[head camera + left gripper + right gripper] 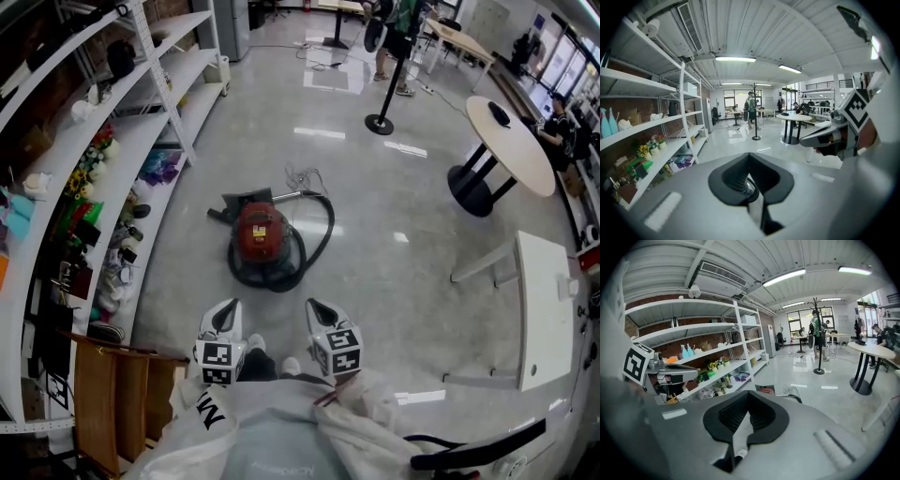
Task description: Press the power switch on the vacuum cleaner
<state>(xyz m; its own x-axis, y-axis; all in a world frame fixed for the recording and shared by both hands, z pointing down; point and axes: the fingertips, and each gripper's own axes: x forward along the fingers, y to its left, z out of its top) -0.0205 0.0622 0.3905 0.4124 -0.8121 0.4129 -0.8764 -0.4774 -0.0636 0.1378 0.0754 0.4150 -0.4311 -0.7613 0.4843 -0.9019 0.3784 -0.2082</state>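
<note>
A red canister vacuum cleaner sits on the shiny grey floor, its black hose looped around it and a cord lying behind it. Both grippers are held low near my body, well short of the vacuum and apart from it. My left gripper points forward with its jaws closed and nothing in them, and so does my right gripper. In the left gripper view the left gripper has its dark pads meeting at the tip. In the right gripper view the right gripper hides all but the vacuum's red top.
White shelving full of small items runs along the left. A wooden crate stands at my lower left. A round table and a white bench table are on the right. A stanchion post and people stand far back.
</note>
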